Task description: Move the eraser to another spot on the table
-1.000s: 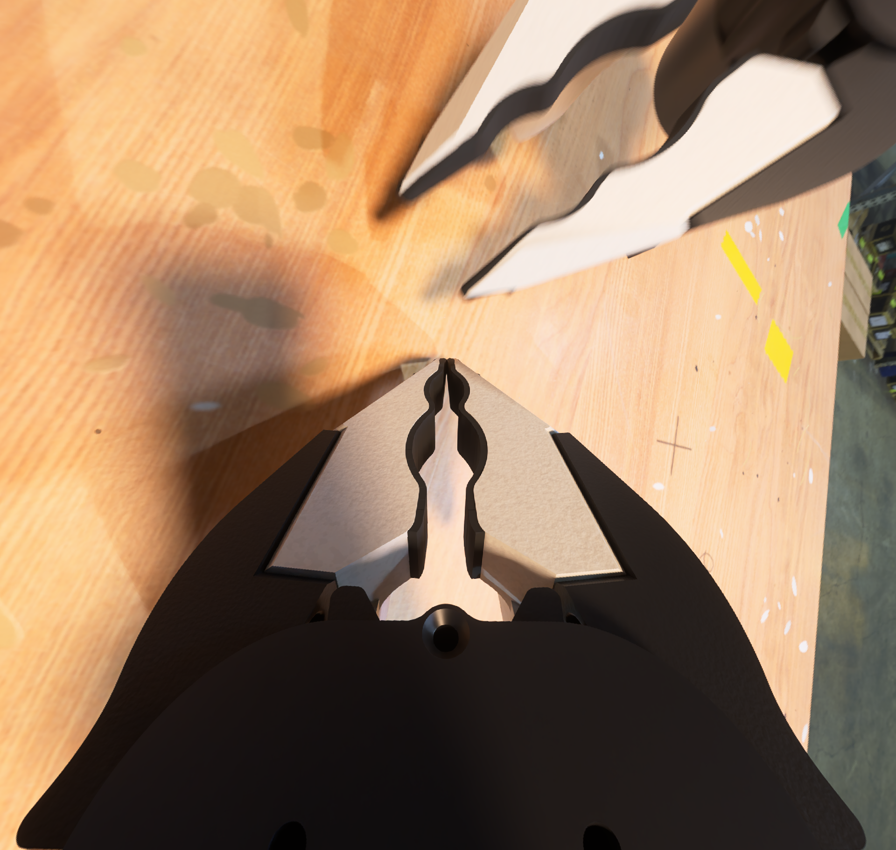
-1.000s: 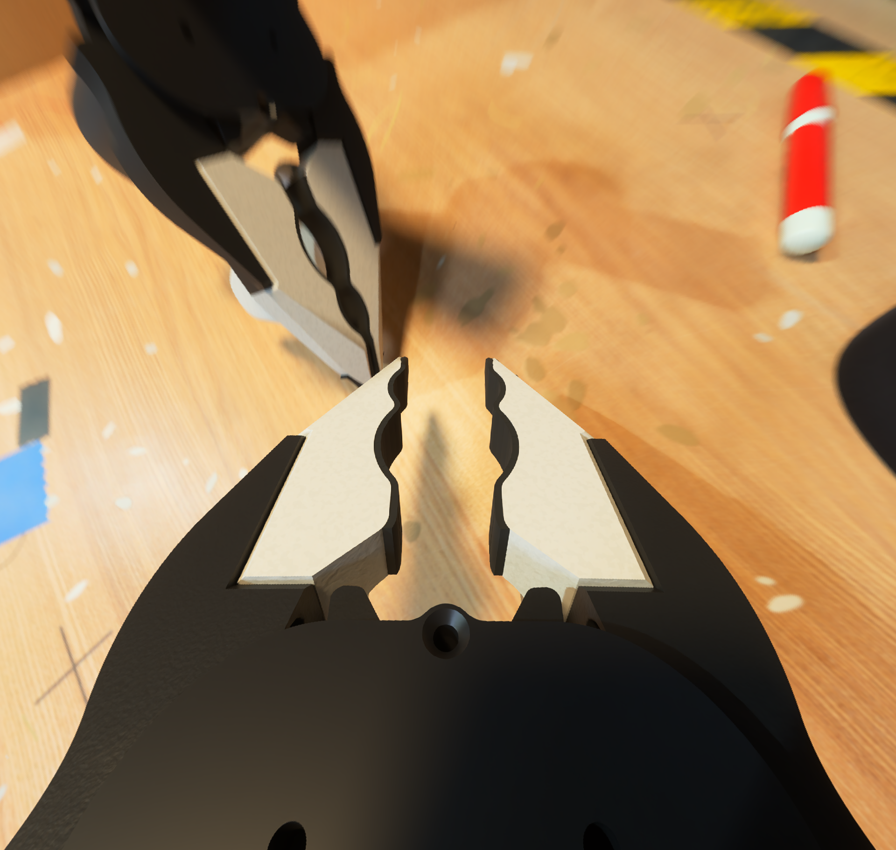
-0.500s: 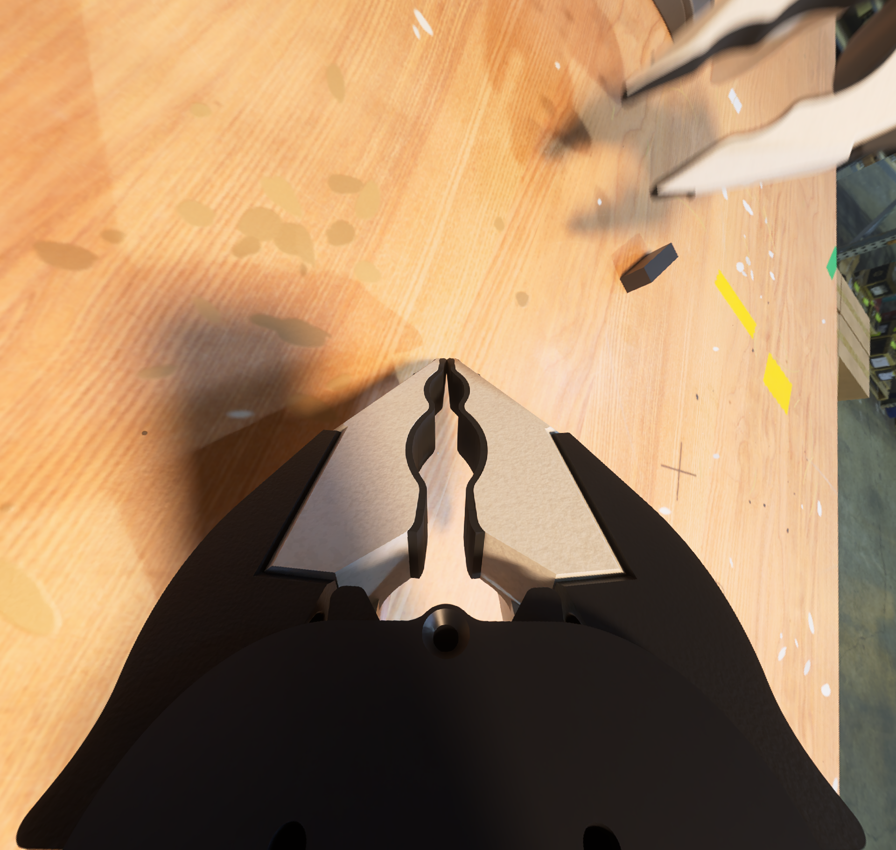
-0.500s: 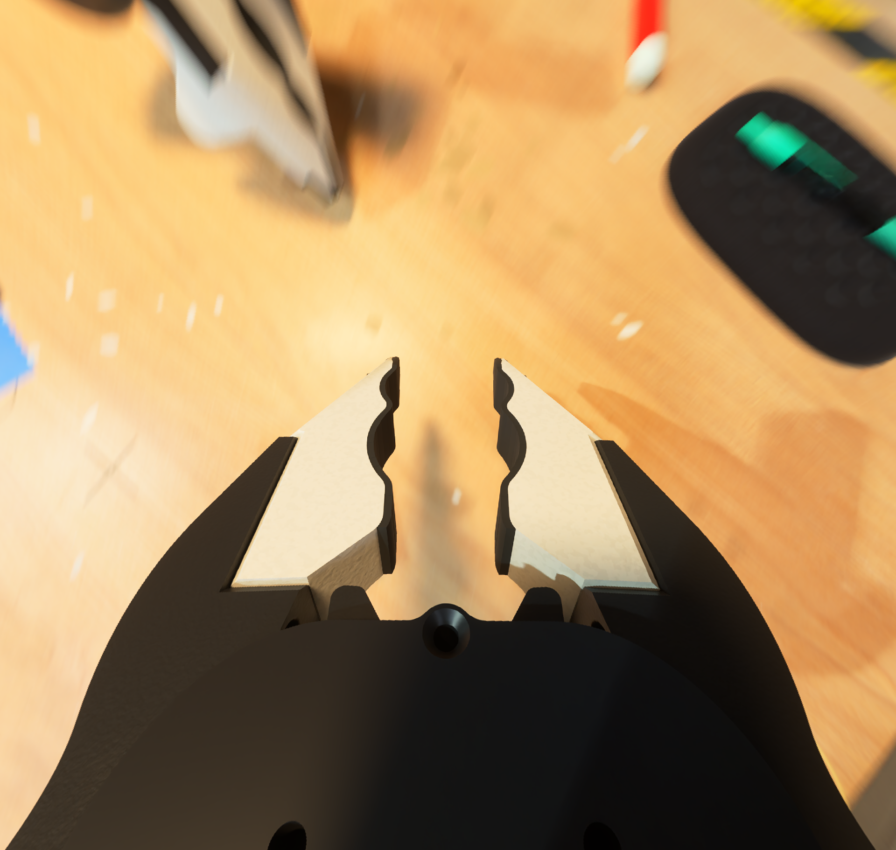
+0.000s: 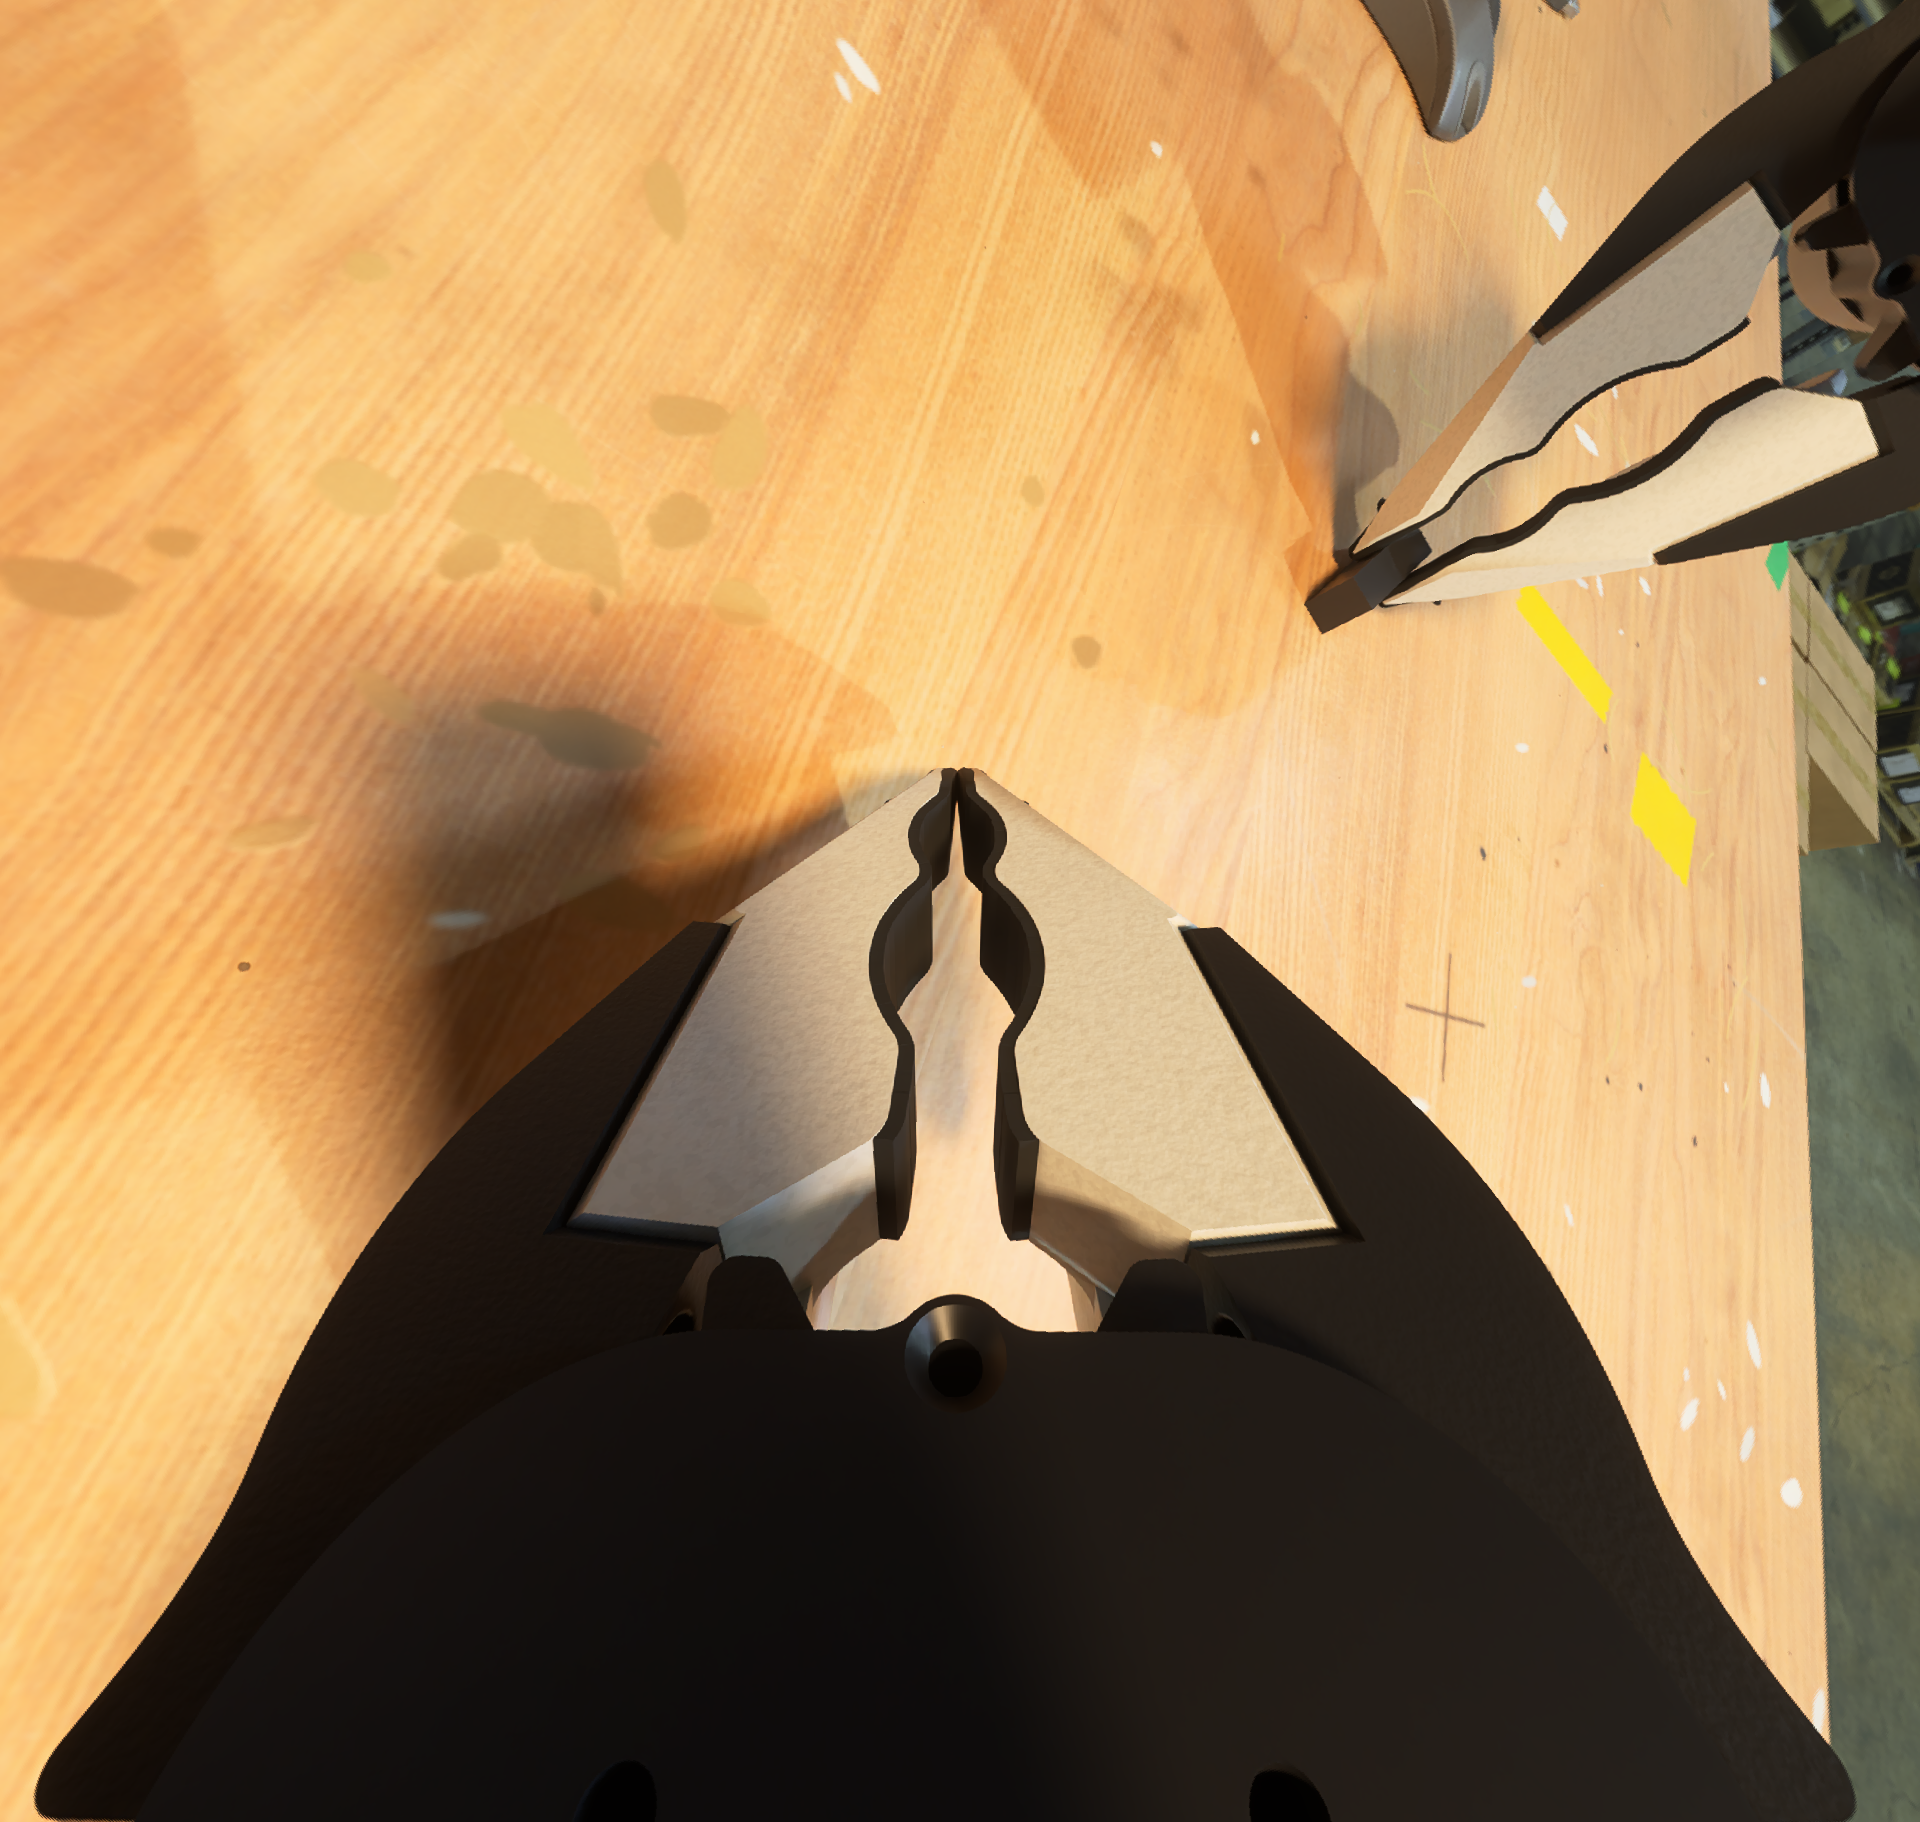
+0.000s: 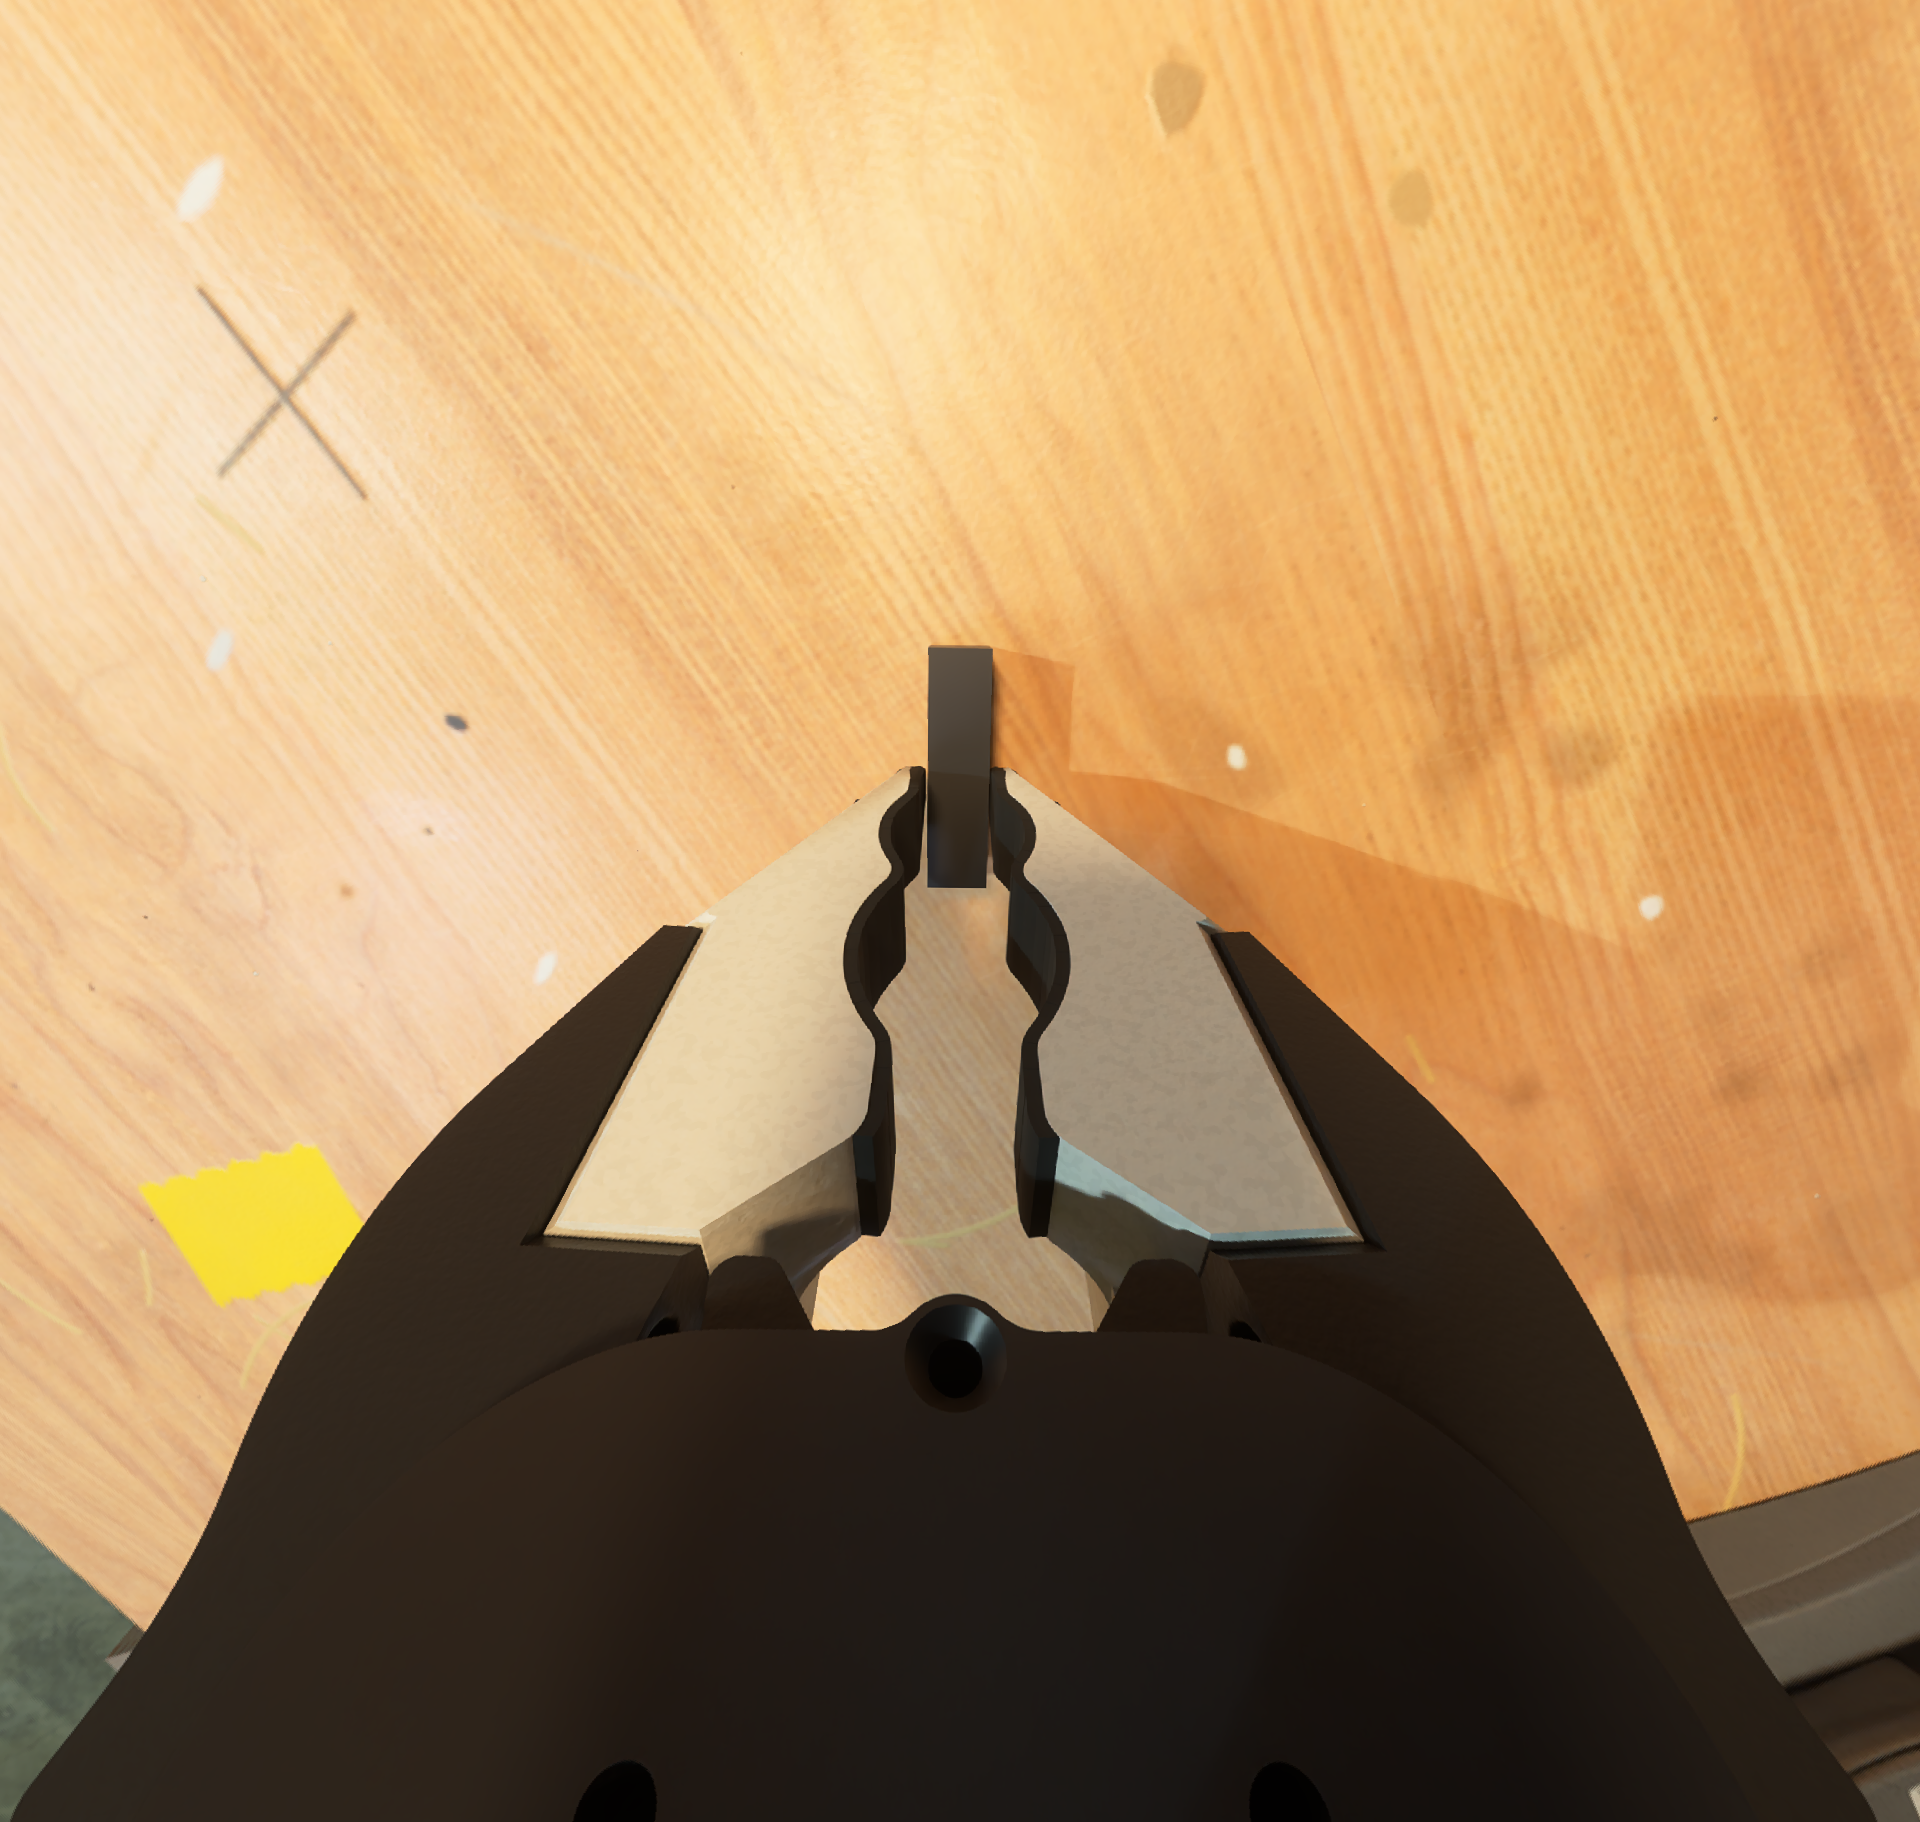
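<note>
The eraser (image 6: 958, 712) is a small dark grey block on the wooden table (image 6: 1351, 422). My right gripper (image 6: 958, 785) is shut on it, pinching its near half between the fingertips while the far half sticks out ahead. In the left wrist view the right gripper (image 5: 1377, 577) reaches down at the right, with the eraser (image 5: 1351, 596) at its tips, low against the tabletop. My left gripper (image 5: 956, 785) is shut and empty over bare wood, well to the left of the eraser.
A grey curved object (image 5: 1449, 16) lies at the far right corner. Yellow tape pieces (image 5: 1662, 827) and a pencilled cross (image 5: 1446, 1016) mark the wood near the table's right edge. Another cross (image 6: 283, 390) and yellow tape (image 6: 255, 1222) show beside the right gripper.
The right gripper swung away from the left gripper, came down over the eraser and closed on it. The left gripper stayed shut and hardly moved.
</note>
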Controlling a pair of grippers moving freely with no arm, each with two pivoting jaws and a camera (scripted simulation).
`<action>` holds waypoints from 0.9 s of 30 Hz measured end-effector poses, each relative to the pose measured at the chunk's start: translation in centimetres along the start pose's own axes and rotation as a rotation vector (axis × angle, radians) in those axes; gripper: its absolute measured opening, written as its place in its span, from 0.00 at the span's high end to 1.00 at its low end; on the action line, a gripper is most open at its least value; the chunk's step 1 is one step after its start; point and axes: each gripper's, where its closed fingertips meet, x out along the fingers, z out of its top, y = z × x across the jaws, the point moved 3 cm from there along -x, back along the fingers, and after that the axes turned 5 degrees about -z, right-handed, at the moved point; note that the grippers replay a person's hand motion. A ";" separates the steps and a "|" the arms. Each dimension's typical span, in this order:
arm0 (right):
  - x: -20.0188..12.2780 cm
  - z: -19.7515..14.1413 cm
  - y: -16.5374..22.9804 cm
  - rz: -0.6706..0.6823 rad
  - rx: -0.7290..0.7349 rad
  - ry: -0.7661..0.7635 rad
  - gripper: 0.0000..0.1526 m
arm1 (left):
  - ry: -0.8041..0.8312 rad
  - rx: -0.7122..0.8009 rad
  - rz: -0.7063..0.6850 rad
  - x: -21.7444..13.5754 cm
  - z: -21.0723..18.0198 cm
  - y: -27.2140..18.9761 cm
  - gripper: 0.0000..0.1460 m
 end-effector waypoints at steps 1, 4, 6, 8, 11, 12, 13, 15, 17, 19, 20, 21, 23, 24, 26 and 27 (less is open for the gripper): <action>0.0 0.0 -0.1 0.001 0.002 -0.007 0.93 | 0.000 0.001 0.002 0.0 0.0 0.0 1.00; 0.1 0.1 -0.3 0.004 0.006 -0.025 0.93 | 0.000 0.000 0.000 0.0 0.0 0.0 1.00; 0.1 0.4 -0.7 -0.017 0.009 -0.052 0.93 | 0.001 0.001 -0.002 0.1 -0.1 0.0 1.00; -0.1 1.1 -2.0 -0.082 0.024 -0.103 0.93 | 0.002 0.003 -0.003 0.2 -0.1 0.0 1.00; -0.6 2.9 -5.2 -0.258 0.057 -0.188 0.93 | 0.005 0.004 -0.007 0.3 -0.1 0.0 1.00; -0.5 3.6 -6.1 -0.286 0.064 -0.213 0.93 | 0.006 0.003 -0.009 0.4 -0.1 -0.1 1.00; -0.1 4.6 -6.8 -0.290 0.072 -0.236 0.93 | 0.007 0.003 -0.012 0.4 -0.1 -0.1 1.00; 1.0 6.6 -7.6 -0.259 0.088 -0.275 0.93 | 0.008 0.006 -0.014 0.5 -0.1 -0.2 1.00; 2.6 8.3 -8.1 -0.215 0.093 -0.293 0.93 | 0.007 0.014 -0.012 0.5 -0.1 -0.3 1.00; 3.5 9.6 -8.6 -0.202 0.113 -0.313 0.93 | 0.006 0.022 -0.007 0.5 -0.1 -0.3 1.00; 3.6 10.0 -8.8 -0.189 0.131 -0.325 0.93 | 0.006 0.023 -0.008 0.4 -0.1 -0.3 1.00; 3.6 10.1 -8.8 -0.171 0.143 -0.329 0.91 | 0.004 0.024 -0.009 0.4 -0.1 -0.3 1.00; 3.2 9.8 -8.6 -0.167 0.170 -0.336 0.65 | -0.001 0.023 -0.006 0.2 -0.2 -0.3 1.00; 3.0 9.4 -8.4 -0.166 0.183 -0.342 0.60 | -0.003 0.019 -0.006 0.1 -0.3 -0.2 1.00; 2.3 8.7 -7.7 -0.165 0.208 -0.363 0.63 | -0.012 0.006 -0.017 -0.1 -0.4 0.0 1.00; 1.8 8.3 -7.2 -0.168 0.217 -0.382 0.66 | -0.019 -0.003 -0.027 -0.1 -0.4 0.1 1.00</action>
